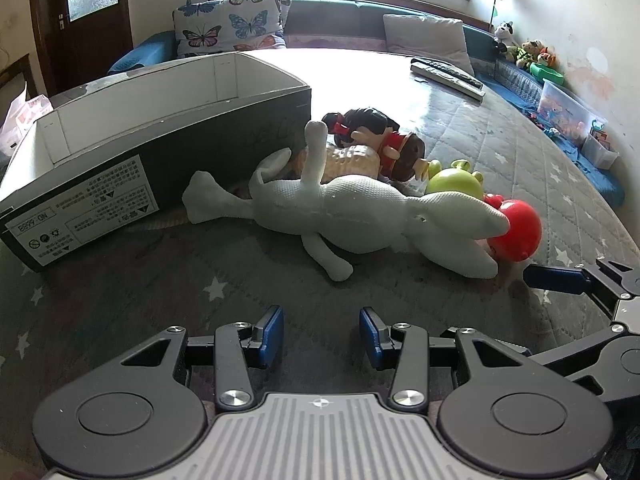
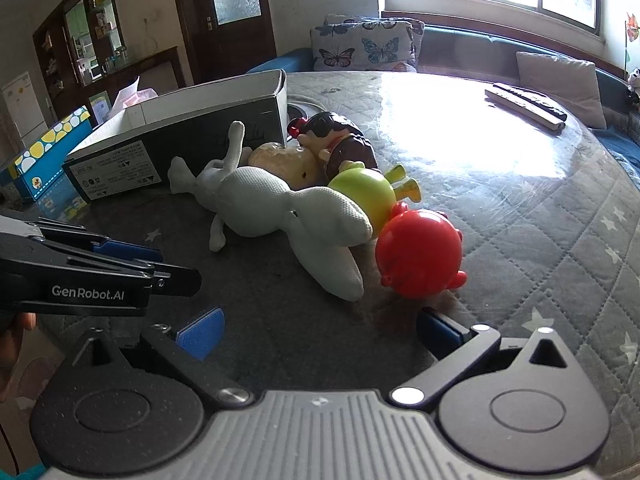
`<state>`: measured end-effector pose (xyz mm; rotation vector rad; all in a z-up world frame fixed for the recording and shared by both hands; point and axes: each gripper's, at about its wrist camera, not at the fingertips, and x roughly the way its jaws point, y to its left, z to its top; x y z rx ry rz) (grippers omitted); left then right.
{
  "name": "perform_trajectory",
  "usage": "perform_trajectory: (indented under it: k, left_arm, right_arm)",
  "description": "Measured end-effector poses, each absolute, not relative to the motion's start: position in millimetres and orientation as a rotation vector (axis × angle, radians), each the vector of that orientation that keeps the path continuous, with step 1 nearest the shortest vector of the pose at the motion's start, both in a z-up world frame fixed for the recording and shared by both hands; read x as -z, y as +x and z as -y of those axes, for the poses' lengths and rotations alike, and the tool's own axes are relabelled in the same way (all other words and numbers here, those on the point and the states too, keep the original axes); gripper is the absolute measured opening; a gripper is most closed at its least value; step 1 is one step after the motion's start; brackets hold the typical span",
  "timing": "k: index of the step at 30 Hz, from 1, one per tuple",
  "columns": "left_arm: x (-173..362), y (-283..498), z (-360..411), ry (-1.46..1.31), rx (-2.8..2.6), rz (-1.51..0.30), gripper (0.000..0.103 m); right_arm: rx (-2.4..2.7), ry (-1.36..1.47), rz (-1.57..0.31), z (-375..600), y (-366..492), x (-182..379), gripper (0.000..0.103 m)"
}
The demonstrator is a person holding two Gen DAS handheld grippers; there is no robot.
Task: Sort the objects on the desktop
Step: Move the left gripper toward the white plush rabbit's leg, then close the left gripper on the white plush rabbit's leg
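A pile of toys lies on the grey star-print quilted tabletop (image 1: 120, 304). A white plush rabbit (image 1: 352, 208) (image 2: 280, 208) sprawls in front. Behind and beside it are a red round toy (image 1: 518, 230) (image 2: 420, 256), a green toy (image 1: 454, 184) (image 2: 364, 192), a dark-haired doll (image 1: 376, 140) (image 2: 340, 140) and a tan toy (image 1: 352, 160) (image 2: 284, 160). An open black box (image 1: 160, 160) (image 2: 180, 136) with a white inside stands left of the pile. My left gripper (image 1: 322, 334) is open, short of the rabbit. My right gripper (image 2: 320, 332) is wide open, just short of the red toy.
Remote controls (image 1: 448, 74) (image 2: 528, 106) lie at the far right of the table. Butterfly pillows (image 1: 228, 24) sit on a bench behind. A clear bin of toys (image 1: 568, 112) stands off the right edge. A blue dotted box (image 2: 52, 148) lies beyond the black box.
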<state>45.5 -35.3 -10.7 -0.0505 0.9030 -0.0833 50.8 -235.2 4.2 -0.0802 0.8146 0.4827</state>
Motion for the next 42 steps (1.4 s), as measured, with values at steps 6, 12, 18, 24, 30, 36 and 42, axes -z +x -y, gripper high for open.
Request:
perform_trajectory:
  k: [6, 12, 18, 24, 30, 36, 42]
  left_arm:
    - [10.7, 49.4, 34.4, -0.054, 0.086, -0.905, 0.045]
    - [10.5, 53.8, 32.9, -0.057, 0.090, -0.907, 0.045]
    - [9.3, 58.3, 30.3, -0.067, 0.089, -0.908, 0.045]
    - [8.1, 62.0, 29.4, -0.072, 0.091, -0.910, 0.045]
    - [4.2, 66.5, 25.3, -0.081, 0.088, -0.905, 0.045]
    - [2.2, 72.8, 21.2, -0.090, 0.084, -0.903, 0.045]
    - [-0.2, 76.0, 18.0, -0.099, 0.087, -0.899, 0.044]
  right_arm:
    - [-0.492, -0.077, -0.819, 234.8, 53.0, -3.4, 0.103]
    - [-0.500, -0.073, -0.820, 233.8, 54.9, -3.8, 0.103]
    - [-0.508, -0.069, -0.817, 232.8, 56.2, -6.2, 0.103]
    - [-0.510, -0.066, -0.821, 232.0, 58.1, -6.6, 0.103]
    - [-0.514, -0.064, -0.821, 231.1, 60.7, -7.9, 0.103]
    - [-0.514, -0.057, -0.817, 231.7, 64.2, -10.7, 0.103]
    - [-0.525, -0.060, -0.808, 229.3, 65.2, -14.8, 0.103]
